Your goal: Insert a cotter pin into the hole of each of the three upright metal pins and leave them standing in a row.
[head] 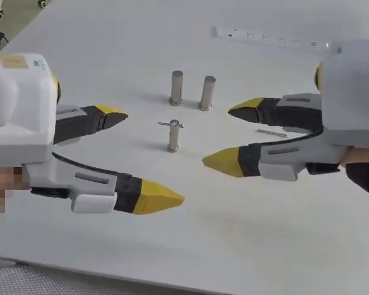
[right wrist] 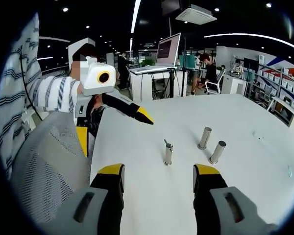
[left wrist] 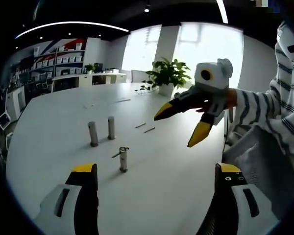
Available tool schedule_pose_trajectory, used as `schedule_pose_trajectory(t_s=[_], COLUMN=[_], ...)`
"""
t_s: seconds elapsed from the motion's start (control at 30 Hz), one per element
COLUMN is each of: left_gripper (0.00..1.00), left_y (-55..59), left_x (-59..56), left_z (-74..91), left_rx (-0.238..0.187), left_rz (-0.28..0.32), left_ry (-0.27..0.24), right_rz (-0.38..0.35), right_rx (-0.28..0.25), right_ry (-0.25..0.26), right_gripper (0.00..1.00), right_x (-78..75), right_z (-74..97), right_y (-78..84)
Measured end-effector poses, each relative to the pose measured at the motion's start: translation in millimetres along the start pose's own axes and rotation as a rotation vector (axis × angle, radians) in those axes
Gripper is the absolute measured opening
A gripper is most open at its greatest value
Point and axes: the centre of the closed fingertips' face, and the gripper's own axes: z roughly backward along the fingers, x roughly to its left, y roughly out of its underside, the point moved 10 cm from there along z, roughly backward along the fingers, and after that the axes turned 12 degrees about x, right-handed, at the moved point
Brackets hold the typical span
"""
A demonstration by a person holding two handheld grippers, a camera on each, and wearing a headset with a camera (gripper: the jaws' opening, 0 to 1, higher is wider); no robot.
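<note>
Three upright metal pins stand on the white table (head: 246, 233). The front pin (head: 173, 136) has a cotter pin (head: 171, 125) through its top; the two behind it (head: 176, 88) (head: 207, 93) are bare. My left gripper (head: 144, 157) hovers open to the left of them, nothing between its jaws. My right gripper (head: 224, 135) hovers open on the right, also holding nothing. A loose cotter pin (head: 270, 132) lies on the table behind the right gripper. The front pin (left wrist: 123, 159) (right wrist: 168, 154) stands ahead of both the left gripper (left wrist: 157, 169) and the right gripper (right wrist: 158, 169).
A white power strip (head: 270, 40) lies at the back right of the table. Two loose cotter pins (left wrist: 140, 125) (left wrist: 149, 129) lie beyond the pins. A grey mesh chair (right wrist: 44, 166) stands at the table's near edge, and a potted plant (left wrist: 169, 76) at the far end.
</note>
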Motion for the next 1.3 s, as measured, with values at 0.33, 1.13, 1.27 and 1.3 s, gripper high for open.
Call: schedule_pose_trajectory(t_s=[0.33, 1.13, 1.27, 1.3], left_gripper=[0.99, 0.99, 0.99, 0.99], left_y=[-5.5, -31.3, -40.5, -41.9], left_x=[-5.3, 15.3, 29.1, 32.1], left_z=[-5.2, -8.4, -9.1, -9.8], left_rx=[0.01, -0.069, -0.098, -0.098], left_rz=[-0.031, -0.037, -0.005, -0.003], left_ry=[0.007, -0.048, -0.063, -0.07], right_rz=[-0.074, -0.38, -0.42, -0.43], right_rx=[0.051, -0.037, -0.064, -0.07], right_ry=[0.049, 0.207, 0.214, 0.214], right_gripper=[0.7, 0.96, 0.97, 0.98], right_x=[12.6, 16.1, 16.7, 16.8], right_z=[19.9, 57.6, 61.3, 62.0], right_y=[29.8, 61.7, 63.1, 63.1])
